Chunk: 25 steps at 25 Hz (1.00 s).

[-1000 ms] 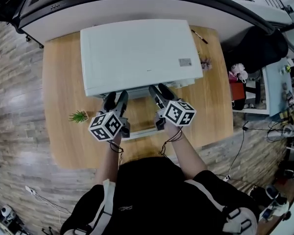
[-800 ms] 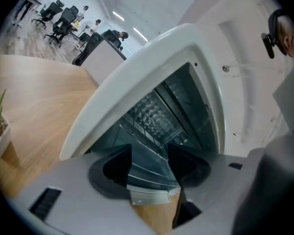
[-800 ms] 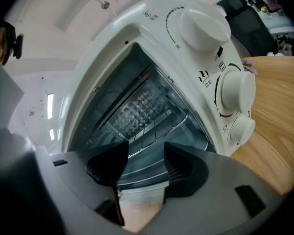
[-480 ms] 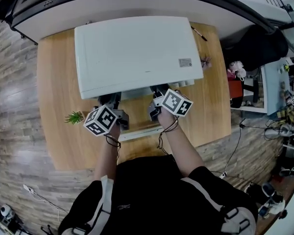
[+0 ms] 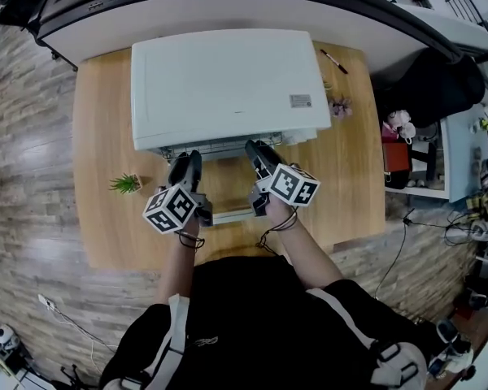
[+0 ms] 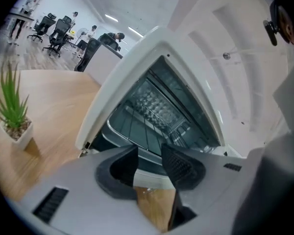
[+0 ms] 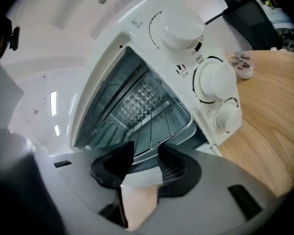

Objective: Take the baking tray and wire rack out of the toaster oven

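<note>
Inside, grey baking tray [image 7: 179, 133] and wire rack [image 7: 152, 124], both tongs [image 6: 149, 153] [image 7: 146, 151] half-spread, closing astride rim

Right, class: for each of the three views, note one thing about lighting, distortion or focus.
Head view: fisheye bows the table edges; the toaster oven top is evenly bright. Left gripper view: dark rounded corners; the potted plant is sharp. Right gripper view: the dials look bulged, ceiling lights glare.
</note>
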Each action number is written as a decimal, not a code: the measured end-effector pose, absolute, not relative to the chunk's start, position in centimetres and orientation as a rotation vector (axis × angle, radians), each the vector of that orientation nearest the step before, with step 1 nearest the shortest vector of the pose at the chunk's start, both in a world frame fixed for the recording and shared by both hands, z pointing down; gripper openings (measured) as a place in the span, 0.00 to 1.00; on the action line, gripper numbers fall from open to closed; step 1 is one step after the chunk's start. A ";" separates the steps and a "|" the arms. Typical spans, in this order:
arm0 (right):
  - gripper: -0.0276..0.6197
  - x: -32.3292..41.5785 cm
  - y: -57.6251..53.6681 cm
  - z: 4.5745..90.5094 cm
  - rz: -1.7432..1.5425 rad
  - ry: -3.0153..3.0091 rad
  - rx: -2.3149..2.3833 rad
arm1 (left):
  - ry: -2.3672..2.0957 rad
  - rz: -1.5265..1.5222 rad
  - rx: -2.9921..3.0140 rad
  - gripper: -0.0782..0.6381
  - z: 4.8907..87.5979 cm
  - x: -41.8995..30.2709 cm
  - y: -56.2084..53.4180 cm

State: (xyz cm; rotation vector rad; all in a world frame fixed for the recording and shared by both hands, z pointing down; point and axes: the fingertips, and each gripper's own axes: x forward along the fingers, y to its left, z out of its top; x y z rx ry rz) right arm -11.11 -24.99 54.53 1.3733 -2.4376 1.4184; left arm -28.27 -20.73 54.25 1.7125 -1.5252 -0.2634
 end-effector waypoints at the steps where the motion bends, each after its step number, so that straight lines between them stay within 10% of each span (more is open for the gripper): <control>1: 0.29 -10.9 -24.4 54.7 1.420 -2.440 1.356 | -1.522 -0.257 1.708 0.33 54.4 -28.1 -20.1; 11: 0.50 -5.7 -23.4 55.2 1.278 -2.425 1.321 | -1.576 -0.286 1.725 0.48 53.5 -29.9 -17.5; 25: 0.51 -7.2 -24.6 54.8 0.845 -2.353 1.148 | -1.601 0.234 1.919 0.48 54.0 -31.6 -19.8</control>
